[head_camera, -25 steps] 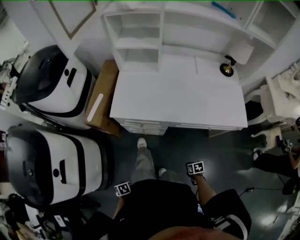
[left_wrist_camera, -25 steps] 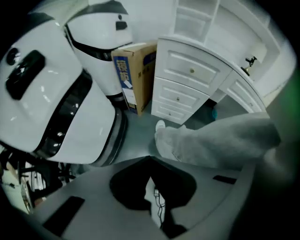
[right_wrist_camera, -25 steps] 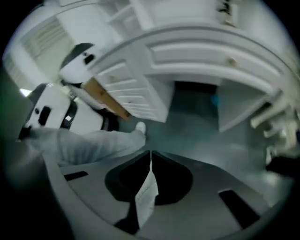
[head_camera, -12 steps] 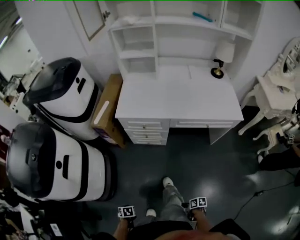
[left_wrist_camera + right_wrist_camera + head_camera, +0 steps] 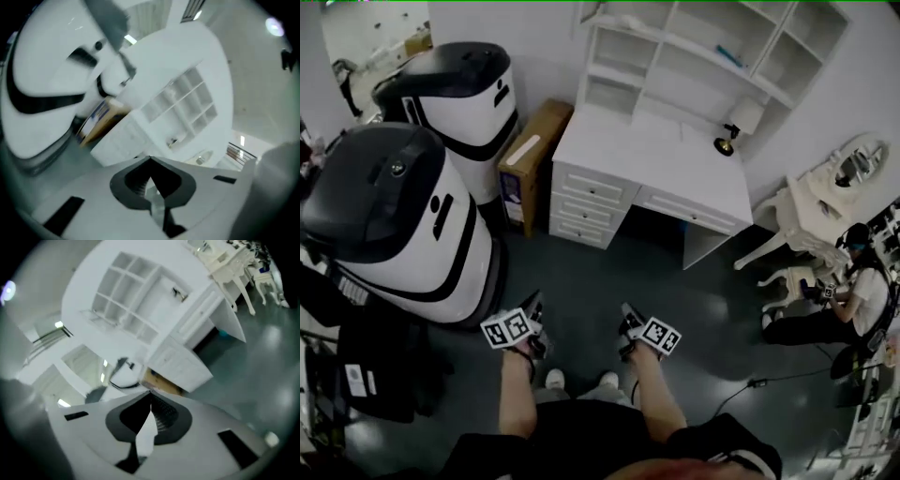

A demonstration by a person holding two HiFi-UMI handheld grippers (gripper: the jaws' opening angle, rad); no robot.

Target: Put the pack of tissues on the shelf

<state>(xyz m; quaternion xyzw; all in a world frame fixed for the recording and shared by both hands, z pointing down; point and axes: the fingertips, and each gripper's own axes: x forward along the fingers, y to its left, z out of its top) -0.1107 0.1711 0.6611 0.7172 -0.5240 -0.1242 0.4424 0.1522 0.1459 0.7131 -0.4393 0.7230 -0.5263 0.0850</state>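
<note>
A white bench [image 5: 675, 164] with drawers is standing on a dark floor [image 5: 694, 319], its open shelf [image 5: 675, 47] rising along the bench's back and a small lamp [image 5: 736, 127] sitting at the bench's right end. A cardboard box [image 5: 534, 150] and two large black-and-white machines [image 5: 403, 216] are crowding the bench's left side, and a person [image 5: 853, 291] is sitting to its right. The left gripper [image 5: 534, 307] and right gripper [image 5: 626, 315] are hovering in front of the bench, well apart from it, jaws pressed together on nothing. The pack of tissues is not making itself out in any view.

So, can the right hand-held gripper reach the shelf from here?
Probably not: the right hand-held gripper is shut close to the person, and dark floor plus the whole desk lie before the shelf.
</note>
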